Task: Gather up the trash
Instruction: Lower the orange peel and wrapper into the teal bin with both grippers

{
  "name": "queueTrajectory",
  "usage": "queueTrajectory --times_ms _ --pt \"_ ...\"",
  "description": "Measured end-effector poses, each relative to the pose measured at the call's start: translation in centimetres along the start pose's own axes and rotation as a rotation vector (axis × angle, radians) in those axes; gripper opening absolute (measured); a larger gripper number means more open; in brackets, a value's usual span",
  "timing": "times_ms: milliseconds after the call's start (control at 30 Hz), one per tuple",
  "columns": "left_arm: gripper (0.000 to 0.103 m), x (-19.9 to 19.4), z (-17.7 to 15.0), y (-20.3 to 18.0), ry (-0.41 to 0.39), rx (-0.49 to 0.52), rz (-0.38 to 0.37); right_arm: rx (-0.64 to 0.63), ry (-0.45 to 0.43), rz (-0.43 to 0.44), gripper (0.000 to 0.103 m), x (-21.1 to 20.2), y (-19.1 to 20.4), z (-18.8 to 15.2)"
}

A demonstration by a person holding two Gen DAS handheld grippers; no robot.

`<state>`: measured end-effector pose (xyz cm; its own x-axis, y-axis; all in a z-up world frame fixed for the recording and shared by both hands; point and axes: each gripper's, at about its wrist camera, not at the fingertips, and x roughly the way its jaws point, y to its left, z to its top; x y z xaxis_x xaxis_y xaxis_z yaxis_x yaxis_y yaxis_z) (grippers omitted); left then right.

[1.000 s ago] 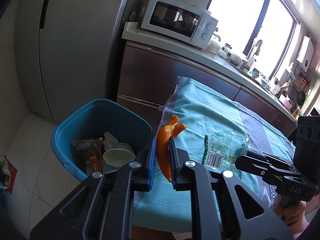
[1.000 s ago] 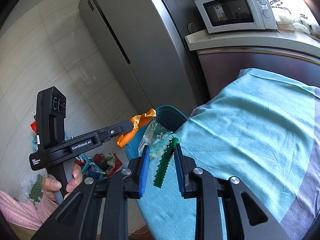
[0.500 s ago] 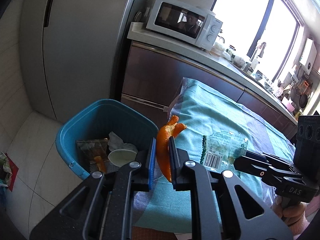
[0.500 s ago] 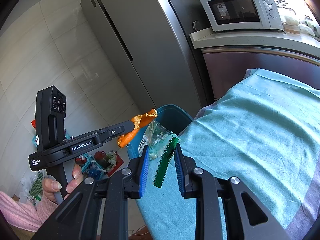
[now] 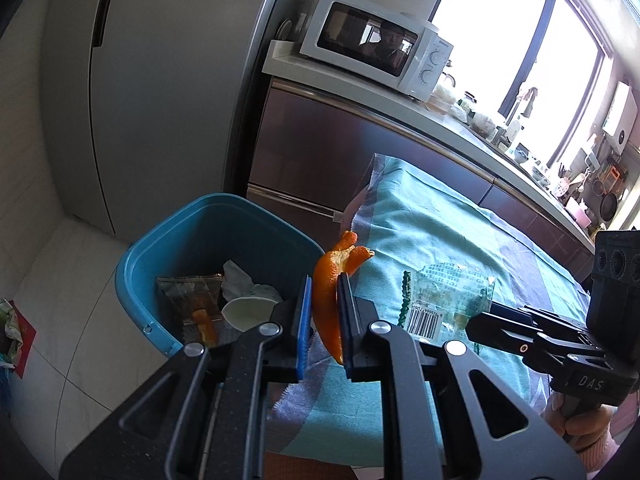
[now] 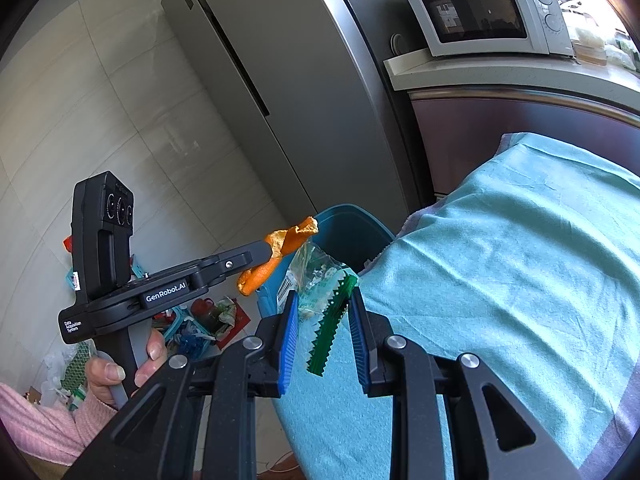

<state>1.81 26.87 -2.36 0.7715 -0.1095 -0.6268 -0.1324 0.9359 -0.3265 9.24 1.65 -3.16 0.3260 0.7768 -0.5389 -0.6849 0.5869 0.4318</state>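
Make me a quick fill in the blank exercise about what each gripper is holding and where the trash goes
The left gripper is shut on an ____ peel.
The right gripper pinches a clear wrapper with a ____ zigzag edge.
The bin beside the table is ____ in colour.
The white appliance on the counter is a ____.

Missing words: orange; green; blue; microwave

bin left of table | cup in bin — microwave on counter behind
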Motion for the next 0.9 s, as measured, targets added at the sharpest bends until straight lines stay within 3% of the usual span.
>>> queueTrajectory --times_ms 900 --pt "0.013 1.7 -0.3 1.8 0.024 -0.031 0.040 -0.015 0.040 0.030 0.023 2.0 0.9 0.9"
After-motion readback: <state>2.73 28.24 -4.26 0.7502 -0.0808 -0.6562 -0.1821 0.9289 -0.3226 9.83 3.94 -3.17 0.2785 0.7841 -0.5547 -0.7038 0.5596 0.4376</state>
